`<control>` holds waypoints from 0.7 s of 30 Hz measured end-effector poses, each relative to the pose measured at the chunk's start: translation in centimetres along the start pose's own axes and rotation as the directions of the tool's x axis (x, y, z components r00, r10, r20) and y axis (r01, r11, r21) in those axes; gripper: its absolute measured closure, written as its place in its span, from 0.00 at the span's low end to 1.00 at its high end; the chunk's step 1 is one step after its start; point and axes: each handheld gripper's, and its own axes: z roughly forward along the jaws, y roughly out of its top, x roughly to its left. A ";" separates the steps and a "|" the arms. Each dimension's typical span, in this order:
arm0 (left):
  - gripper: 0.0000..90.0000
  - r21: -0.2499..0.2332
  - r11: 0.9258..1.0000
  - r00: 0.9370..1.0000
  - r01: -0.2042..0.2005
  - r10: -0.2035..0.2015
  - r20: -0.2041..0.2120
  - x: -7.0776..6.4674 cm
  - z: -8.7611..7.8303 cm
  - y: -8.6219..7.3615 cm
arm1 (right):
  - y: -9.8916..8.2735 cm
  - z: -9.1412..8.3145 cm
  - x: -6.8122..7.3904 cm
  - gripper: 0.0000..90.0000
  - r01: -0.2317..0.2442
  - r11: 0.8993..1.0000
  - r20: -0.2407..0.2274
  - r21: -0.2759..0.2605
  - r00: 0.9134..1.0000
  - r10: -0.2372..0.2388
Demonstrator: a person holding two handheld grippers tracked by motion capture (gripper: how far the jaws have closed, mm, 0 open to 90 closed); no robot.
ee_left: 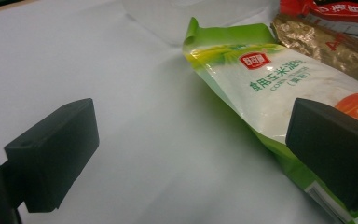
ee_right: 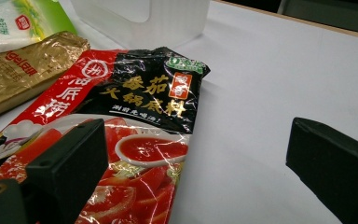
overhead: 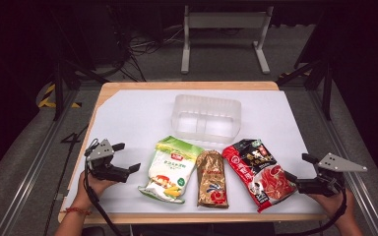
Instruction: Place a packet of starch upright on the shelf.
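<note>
While three packets lie in a row near the front of the white table (overhead: 128, 113), both grippers rest at its sides with jaws spread wide and nothing between them. The left gripper (overhead: 126, 158) sits just left of the green bag (overhead: 170, 169), one jaw over the bag's edge in the left gripper view. The gold packet (overhead: 211, 178) lies in the middle, touching the red pouch (overhead: 258, 172). The right gripper (overhead: 300, 167) sits at the pouch's right edge. A clear bin (overhead: 206, 118) stands behind the packets.
</note>
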 end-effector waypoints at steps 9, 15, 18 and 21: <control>0.07 0.038 0.999 0.995 0.000 -0.004 0.100 -0.8 0.8 0.1 | 0.0 0.3 0.4 0.11 0.004 0.999 -0.022 0.035 1.000 -0.003; 0.07 0.075 0.997 0.988 0.025 -0.036 0.150 -0.4 1.8 0.8 | 0.5 0.8 0.7 0.12 0.001 0.999 -0.034 0.048 0.999 0.000; 0.05 0.120 0.993 0.988 0.017 -0.035 0.148 -0.4 2.6 1.3 | 1.4 1.3 0.8 0.13 0.000 0.998 -0.040 0.064 0.999 0.002; 0.06 0.144 0.988 0.981 0.056 -0.081 0.176 -0.1 3.3 1.5 | 2.3 1.9 1.1 0.13 0.016 0.996 -0.050 0.090 0.999 -0.011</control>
